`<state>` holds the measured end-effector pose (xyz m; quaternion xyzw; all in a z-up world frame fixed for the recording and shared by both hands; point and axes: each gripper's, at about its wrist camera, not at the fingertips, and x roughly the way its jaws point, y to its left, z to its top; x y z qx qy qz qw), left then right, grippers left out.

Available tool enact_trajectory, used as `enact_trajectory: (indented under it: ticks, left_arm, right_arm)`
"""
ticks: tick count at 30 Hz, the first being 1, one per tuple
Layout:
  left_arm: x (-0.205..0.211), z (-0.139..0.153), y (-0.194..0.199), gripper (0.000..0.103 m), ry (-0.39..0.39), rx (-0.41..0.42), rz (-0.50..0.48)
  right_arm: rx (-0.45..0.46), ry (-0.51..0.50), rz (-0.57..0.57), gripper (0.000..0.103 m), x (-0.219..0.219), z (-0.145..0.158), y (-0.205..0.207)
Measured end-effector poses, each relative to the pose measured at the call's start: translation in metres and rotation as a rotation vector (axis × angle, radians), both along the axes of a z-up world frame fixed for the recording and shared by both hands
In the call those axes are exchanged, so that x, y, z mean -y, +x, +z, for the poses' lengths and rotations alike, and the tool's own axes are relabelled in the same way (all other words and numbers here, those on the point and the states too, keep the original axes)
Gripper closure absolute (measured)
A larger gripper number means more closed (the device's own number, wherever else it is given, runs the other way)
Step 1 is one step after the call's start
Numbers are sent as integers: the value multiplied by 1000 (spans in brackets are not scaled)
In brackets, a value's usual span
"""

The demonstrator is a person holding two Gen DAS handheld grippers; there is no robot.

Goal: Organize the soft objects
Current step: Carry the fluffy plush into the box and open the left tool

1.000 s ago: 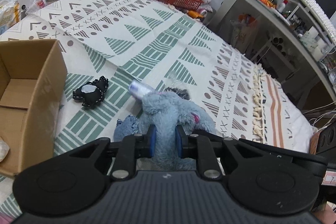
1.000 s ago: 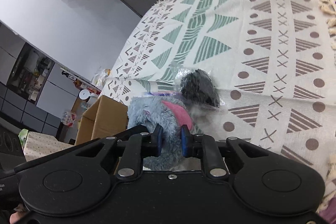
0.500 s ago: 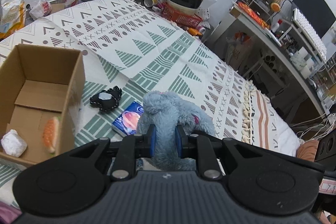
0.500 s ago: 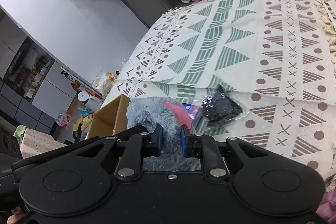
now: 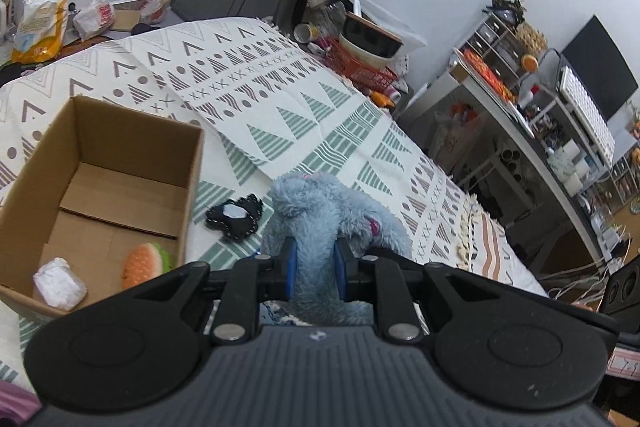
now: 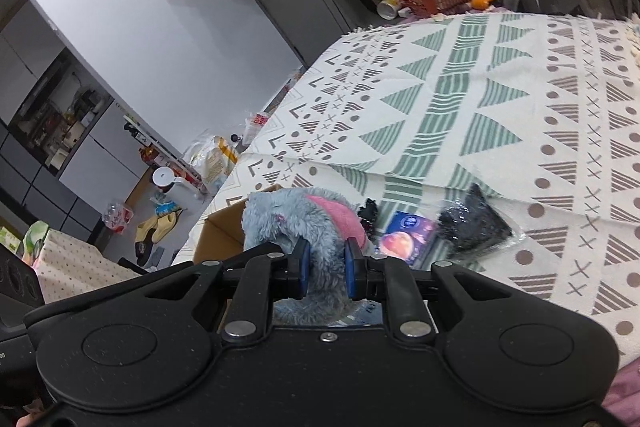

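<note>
A fluffy grey-blue plush toy (image 5: pixel 320 211) with a pink patch hangs above the patterned bedspread (image 5: pixel 256 99). My left gripper (image 5: pixel 313 273) is shut on one part of it and my right gripper (image 6: pixel 324 267) is shut on another part of the same plush toy (image 6: pixel 296 219). An open cardboard box (image 5: pixel 104 163) stands at the left and holds an orange-and-green soft toy (image 5: pixel 144 263) and a white lump (image 5: pixel 59 283). A small black soft piece (image 5: pixel 236 219) lies on the bed beside the box.
On the bedspread (image 6: pixel 460 95) lie a dark sparkly item in clear wrap (image 6: pixel 472 223) and a blue-and-orange packet (image 6: pixel 404 235). A red basket with bowls (image 5: pixel 364 63) sits beyond the bed's far edge. A cluttered desk (image 5: pixel 532 131) runs along the right.
Both grippers have risen with the plush toy, lifting it off the bed and uncovering the packet. The left view now looks further into the box.
</note>
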<state>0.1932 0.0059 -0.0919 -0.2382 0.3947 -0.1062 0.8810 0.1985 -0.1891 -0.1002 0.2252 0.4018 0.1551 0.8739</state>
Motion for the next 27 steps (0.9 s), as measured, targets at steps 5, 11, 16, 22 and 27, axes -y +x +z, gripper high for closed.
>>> enact_trajectory:
  ticks: [5, 11, 16, 22, 27]
  left_arm:
    - [-21, 1, -1, 85, -28, 5, 34]
    - [-53, 1, 1, 85, -60, 5, 93]
    - [-77, -2, 5, 85, -83, -2, 147]
    - [-108, -10, 10, 85, -118, -21, 196]
    - [-133, -19, 12, 85, -130, -44, 243]
  right_arm:
    - [12, -14, 17, 86, -20, 5, 5]
    - [23, -13, 48, 86, -49, 7, 13]
    - [24, -17, 69, 86, -74, 6, 21]
    - [12, -9, 96, 86, -100, 1, 32]
    - [-5, -9, 125, 86, -125, -8, 39]
